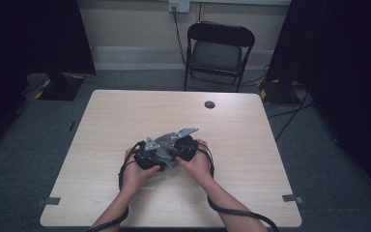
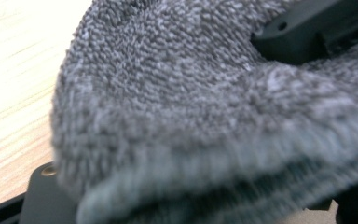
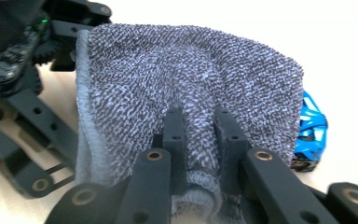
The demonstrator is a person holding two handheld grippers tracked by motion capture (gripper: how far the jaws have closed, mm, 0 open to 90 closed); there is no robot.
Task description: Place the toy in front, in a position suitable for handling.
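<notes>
Between two grippers, one grey cloth [image 3: 186,88], one blue toy [image 3: 311,126]

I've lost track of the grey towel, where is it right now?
The grey towel is between the two grippers near the middle of the table; in the right gripper view the right gripper pinches a fold, a blue object behind it.

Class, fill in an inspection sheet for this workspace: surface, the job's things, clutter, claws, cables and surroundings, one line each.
Surface: pale wooden table, a dark round cap near its far edge.
Job's things: grey towel, bunched between both claws.
Clutter: blue toy car beside the towel.
Claws: right claw shut on a towel fold; left claw has towel folds lying across it, grip unclear.
Cables: one black cable trails from each claw off the near edge.
Surroundings: folding chair, black curtains, grey floor.
</notes>
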